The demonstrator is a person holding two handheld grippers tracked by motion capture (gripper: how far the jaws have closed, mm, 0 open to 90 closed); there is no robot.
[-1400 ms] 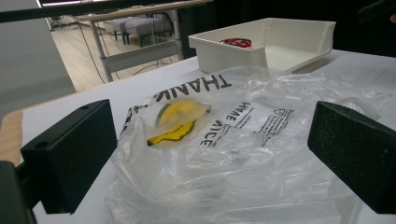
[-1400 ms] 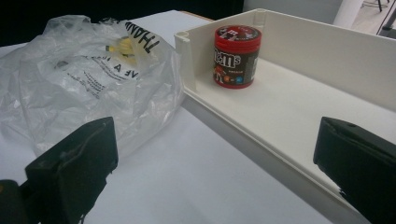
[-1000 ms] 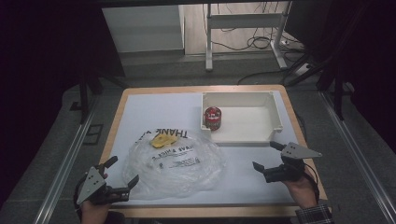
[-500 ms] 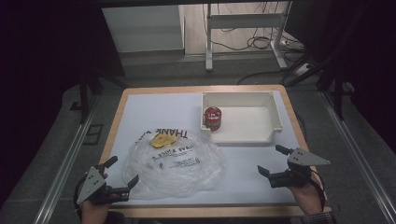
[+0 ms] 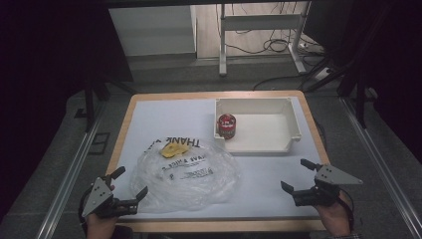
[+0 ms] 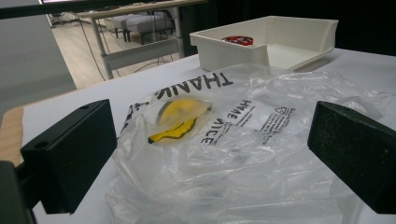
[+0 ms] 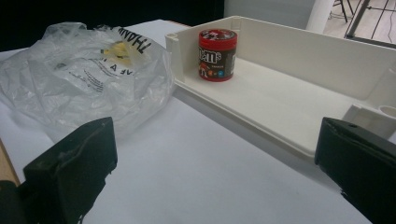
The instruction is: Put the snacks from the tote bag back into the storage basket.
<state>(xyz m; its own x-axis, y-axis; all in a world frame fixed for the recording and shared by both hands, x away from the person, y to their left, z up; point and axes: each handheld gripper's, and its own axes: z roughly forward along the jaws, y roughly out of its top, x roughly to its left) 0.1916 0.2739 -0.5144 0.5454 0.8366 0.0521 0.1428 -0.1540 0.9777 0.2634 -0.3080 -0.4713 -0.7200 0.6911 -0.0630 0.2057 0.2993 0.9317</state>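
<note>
Bag: clear plastic, crumpled, lies flat on the white table sheet, in the near-left half. Black print on it reads "THANK" and "HAVE A NICE" as far as legible; smaller print below is too fine to read.
Yellow mark: sits at the bag's far edge, just under the "THANK" lettering; in the left gripper view it looks yellow with a dark rim. Cannot tell whether it is print or an item inside.
Bag contact: nothing grips or touches it.
Left gripper: near-left corner of the table, held in a hand. Jaws spread wide, empty. They point at the bag's near-left edge, just beside it; in its own view the bag lies between and beyond the two black jaws.
Right gripper: near-right part of the table, held in a hand. Jaws spread wide, empty. Over bare sheet, well apart from the bag, near the tray's front edge.
Tray: white, shallow, walled on three sides, far-right of the bag; the bag's far-right edge lies just beside its near-left corner.
Can: red lid, dark label, upright in the tray's left end, close to the left wall; also seen in the right gripper view.
Table: wooden rim around the white sheet.
</note>
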